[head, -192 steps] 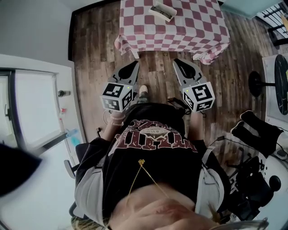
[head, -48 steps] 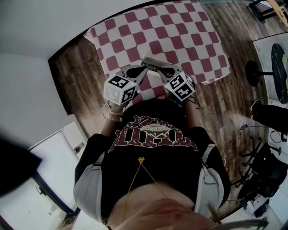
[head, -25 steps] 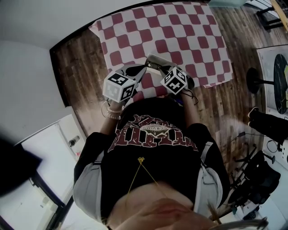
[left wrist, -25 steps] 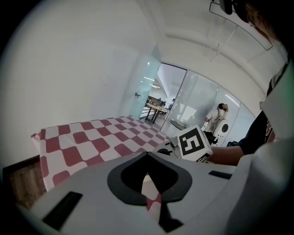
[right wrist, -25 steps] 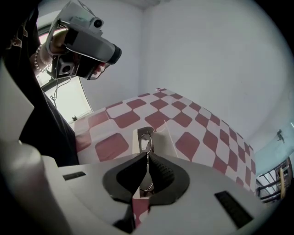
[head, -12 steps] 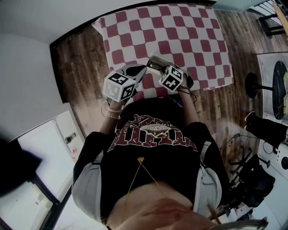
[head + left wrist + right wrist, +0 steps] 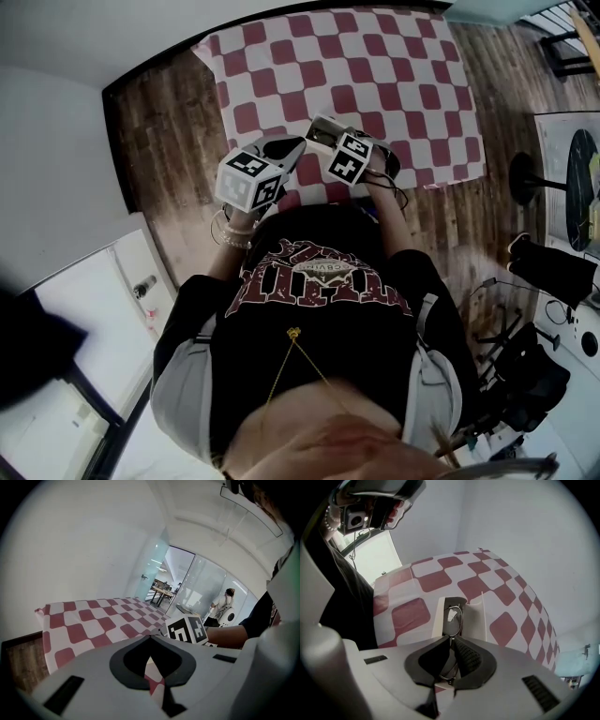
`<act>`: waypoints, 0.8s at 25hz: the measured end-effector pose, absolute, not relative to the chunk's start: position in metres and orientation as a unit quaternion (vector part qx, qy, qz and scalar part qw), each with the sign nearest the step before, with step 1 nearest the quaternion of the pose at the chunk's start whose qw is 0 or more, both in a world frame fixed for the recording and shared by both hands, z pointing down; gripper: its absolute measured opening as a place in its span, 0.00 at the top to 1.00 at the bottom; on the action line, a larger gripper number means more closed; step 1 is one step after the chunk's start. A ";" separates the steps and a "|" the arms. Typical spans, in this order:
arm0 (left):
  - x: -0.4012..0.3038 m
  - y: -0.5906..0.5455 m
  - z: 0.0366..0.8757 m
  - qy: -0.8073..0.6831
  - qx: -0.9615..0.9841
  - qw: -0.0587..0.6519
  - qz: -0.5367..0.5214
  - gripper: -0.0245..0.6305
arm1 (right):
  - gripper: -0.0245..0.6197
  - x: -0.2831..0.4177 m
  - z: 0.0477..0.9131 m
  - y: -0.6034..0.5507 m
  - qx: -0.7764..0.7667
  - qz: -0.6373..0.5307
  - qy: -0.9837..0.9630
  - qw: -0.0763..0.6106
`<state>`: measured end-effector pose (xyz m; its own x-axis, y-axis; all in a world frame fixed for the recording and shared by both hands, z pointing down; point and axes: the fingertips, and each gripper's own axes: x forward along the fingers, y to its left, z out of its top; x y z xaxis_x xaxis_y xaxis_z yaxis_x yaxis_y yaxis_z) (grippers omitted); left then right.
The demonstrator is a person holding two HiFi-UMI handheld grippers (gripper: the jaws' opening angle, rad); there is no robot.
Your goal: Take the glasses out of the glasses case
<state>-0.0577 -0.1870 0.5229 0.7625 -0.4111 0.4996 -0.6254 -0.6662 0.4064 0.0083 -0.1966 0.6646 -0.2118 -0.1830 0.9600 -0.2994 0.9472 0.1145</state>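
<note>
**A:** Both grippers sit by the case. Which one counts?

**B:** The right gripper (image 7: 451, 640). Its jaws are pinched together on the thin wire frame of the glasses (image 7: 455, 616). These lie in the open glasses case (image 7: 476, 613), about midway along the near edge of the checkered table (image 7: 394, 66). The left gripper (image 7: 150, 637) is closed on nothing, off the case's left side.

**A:** Which way do the glasses run?

**B:** Their long axis goes straight ahead from the right jaws, along the case toward the far edge. I'd judge the lift is up and back toward the person.

**A:** Anything unclear?

**B:** The nearer lens and the temples hide behind the jaws. I can't tell whether the frame has cleared the case floor. From the head view, the marker cube covers the glasses.
</note>
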 end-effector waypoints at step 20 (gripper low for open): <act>-0.049 -0.187 0.524 -0.275 0.897 0.290 0.189 0.96 | 0.92 0.009 0.672 -0.203 0.147 0.087 -0.751 0.638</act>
<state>-0.0488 -0.1873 0.5242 0.7777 -0.3834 0.4981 -0.6024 -0.6811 0.4162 0.0091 -0.2033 0.6719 -0.1418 -0.1086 0.9839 -0.3320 0.9416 0.0561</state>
